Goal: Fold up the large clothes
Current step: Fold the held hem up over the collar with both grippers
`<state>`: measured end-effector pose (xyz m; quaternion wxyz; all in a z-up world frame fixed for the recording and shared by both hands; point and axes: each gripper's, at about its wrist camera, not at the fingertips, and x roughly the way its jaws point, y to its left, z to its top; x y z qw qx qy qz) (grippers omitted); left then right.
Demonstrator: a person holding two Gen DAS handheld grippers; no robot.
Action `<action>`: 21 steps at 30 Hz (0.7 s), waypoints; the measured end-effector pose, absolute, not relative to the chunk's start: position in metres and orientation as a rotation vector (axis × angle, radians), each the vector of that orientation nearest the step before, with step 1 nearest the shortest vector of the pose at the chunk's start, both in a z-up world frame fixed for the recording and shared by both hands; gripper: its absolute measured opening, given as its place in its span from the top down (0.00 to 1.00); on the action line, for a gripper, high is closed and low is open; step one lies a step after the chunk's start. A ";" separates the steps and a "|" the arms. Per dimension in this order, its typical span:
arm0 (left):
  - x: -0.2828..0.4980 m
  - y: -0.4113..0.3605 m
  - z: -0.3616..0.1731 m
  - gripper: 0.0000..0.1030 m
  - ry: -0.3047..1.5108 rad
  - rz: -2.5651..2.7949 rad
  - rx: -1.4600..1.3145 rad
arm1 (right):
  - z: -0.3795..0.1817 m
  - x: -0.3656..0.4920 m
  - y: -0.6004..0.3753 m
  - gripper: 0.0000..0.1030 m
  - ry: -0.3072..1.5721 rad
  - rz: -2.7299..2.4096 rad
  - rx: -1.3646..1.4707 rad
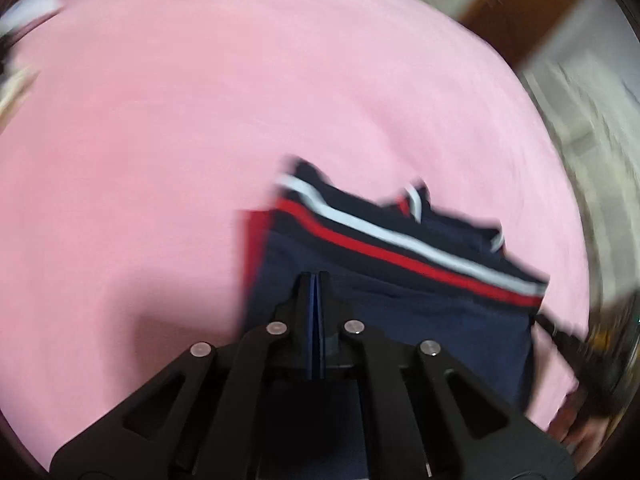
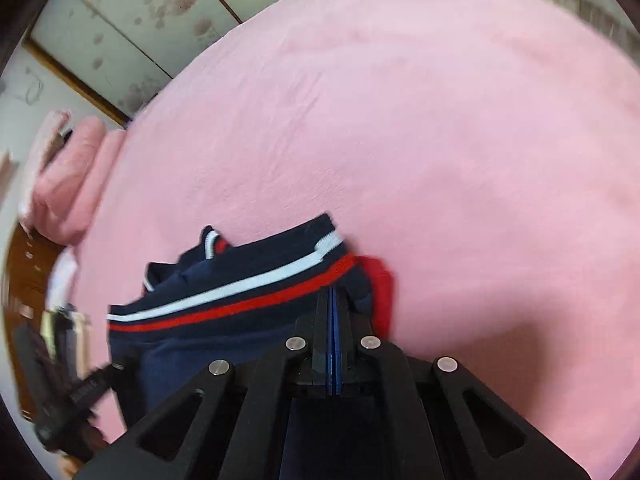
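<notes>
Navy garment (image 1: 392,304) with a red and a white stripe lies folded on a pink bed cover (image 1: 200,140), low and right of centre in the left wrist view, at about 5 o'clock. Left gripper (image 1: 316,280) has its two black fingers pressed together, blue pads meeting with no gap, at the garment's near edge around 6 o'clock; whether cloth is pinched between them cannot be told (the picture is blurred). A red panel peeks out at the garment's 9 o'clock side.

From the right wrist view, the same garment (image 2: 224,304) sits at about 7 o'clock on the bed cover (image 2: 440,140). Right gripper (image 2: 334,294) is likewise closed tight, pads touching, its tips over the striped edge near the red panel; a grip on fabric cannot be confirmed. The other gripper's dark body (image 2: 68,392) shows at 8 o'clock, beside the garment's far corner. Pink pillows (image 2: 68,184) lie at 9 o'clock, with a floral panelled wall (image 2: 132,12) at 11 o'clock.
</notes>
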<state>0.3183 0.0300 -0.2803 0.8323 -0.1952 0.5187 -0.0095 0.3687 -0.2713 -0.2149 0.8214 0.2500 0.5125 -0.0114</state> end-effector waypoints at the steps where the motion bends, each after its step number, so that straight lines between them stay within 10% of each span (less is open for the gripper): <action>1: 0.308 0.040 -0.271 0.98 1.068 -0.034 -0.475 | -0.204 0.362 -0.267 1.00 1.085 -0.034 0.482; 21: 0.236 -0.036 -0.354 0.99 1.326 -0.177 -0.603 | -0.255 0.284 -0.165 1.00 1.259 0.272 0.675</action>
